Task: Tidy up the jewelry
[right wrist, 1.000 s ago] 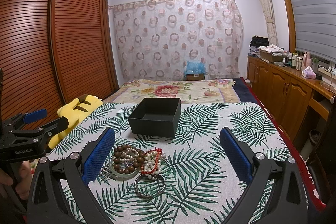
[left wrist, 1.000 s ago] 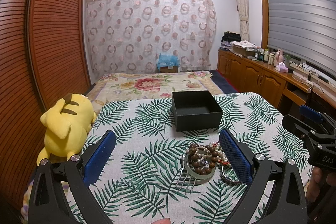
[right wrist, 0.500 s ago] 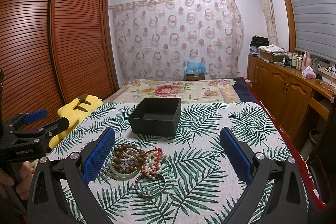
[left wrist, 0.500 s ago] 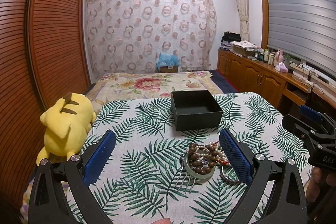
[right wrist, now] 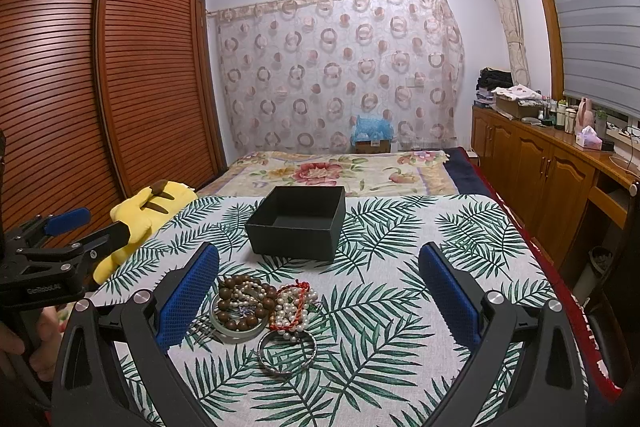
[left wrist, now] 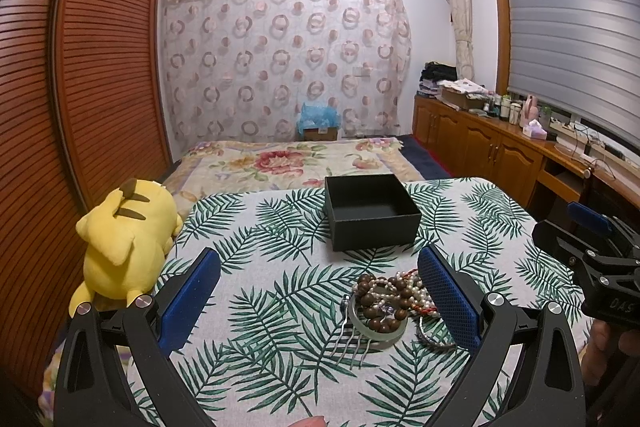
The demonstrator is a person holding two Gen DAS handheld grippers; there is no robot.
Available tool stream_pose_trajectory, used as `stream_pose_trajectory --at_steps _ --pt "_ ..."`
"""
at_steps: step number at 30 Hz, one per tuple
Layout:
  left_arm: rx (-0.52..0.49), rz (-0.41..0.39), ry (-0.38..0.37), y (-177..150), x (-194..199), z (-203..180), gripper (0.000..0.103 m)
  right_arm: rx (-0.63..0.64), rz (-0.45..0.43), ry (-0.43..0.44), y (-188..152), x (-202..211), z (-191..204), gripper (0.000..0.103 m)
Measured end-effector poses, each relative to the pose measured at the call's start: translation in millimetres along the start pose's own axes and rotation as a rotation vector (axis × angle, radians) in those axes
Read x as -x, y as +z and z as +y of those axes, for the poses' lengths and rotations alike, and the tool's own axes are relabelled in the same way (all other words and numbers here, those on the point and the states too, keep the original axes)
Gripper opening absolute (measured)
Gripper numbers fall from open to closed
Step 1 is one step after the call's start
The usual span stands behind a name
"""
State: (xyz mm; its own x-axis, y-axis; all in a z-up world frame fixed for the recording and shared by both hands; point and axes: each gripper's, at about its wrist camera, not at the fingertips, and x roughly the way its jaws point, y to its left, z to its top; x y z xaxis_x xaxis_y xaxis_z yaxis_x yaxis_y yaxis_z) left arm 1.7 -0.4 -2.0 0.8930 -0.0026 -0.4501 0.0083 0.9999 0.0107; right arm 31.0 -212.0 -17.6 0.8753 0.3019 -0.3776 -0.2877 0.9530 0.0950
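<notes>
A pile of jewelry lies on the palm-leaf cloth: a brown wooden bead bracelet [left wrist: 380, 305] [right wrist: 240, 301] on a pale green bangle [left wrist: 378, 335] [right wrist: 236, 329], pearl strands with a red cord [right wrist: 294, 307], a silver bangle [right wrist: 286, 353] and a metal hair comb [left wrist: 354, 345]. Behind it stands an open black box [left wrist: 370, 211] [right wrist: 298, 223], nothing inside. My left gripper [left wrist: 318, 301] is open, the pile just inside its right finger. My right gripper [right wrist: 318, 299] is open, the pile by its left finger. Each gripper shows in the other's view, held by a hand.
A yellow plush toy [left wrist: 124, 247] [right wrist: 148, 209] lies at the table's left edge. A bed with a floral cover [left wrist: 288, 163] is beyond the table. Wooden cabinets [right wrist: 536, 167] line the right wall and a slatted wardrobe [right wrist: 100, 87] the left.
</notes>
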Motion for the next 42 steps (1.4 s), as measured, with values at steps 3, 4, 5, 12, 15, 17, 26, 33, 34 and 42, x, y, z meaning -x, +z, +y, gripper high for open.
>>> stream_pose_trajectory --at_steps 3,4,5,12,15,17,26,33,34,42 --pt "0.000 0.000 0.000 0 0 0 0.095 0.000 0.000 0.000 0 0 0 0.100" --pt "0.000 0.000 0.000 0 0 0 0.095 0.000 0.001 0.001 0 0 0 0.100" --pt "0.000 0.002 0.001 0 2 -2 0.095 0.000 0.002 0.002 0 0 0 0.100" --pt "0.004 0.020 -0.001 -3 -5 -1 0.095 0.007 0.021 0.014 -2 -2 4 0.100" --pt "0.011 0.053 -0.006 -11 -16 3 0.095 0.013 0.044 0.019 -6 -12 2 0.100" --pt "0.004 0.078 -0.014 -16 -24 4 0.095 0.015 0.062 0.030 -11 -19 -1 0.100" --pt "-0.014 0.169 -0.063 -34 -50 11 0.095 0.044 0.171 0.085 -28 -49 -2 0.080" --pt "-0.003 0.218 -0.114 -45 -68 14 0.095 0.081 0.277 0.150 -38 -82 -2 0.047" --pt "-0.002 0.223 -0.118 -47 -70 15 0.095 0.081 0.294 0.160 -39 -88 -2 0.045" --pt "0.005 0.269 -0.139 -58 -83 16 0.095 0.085 0.397 0.215 -45 -129 0 0.027"
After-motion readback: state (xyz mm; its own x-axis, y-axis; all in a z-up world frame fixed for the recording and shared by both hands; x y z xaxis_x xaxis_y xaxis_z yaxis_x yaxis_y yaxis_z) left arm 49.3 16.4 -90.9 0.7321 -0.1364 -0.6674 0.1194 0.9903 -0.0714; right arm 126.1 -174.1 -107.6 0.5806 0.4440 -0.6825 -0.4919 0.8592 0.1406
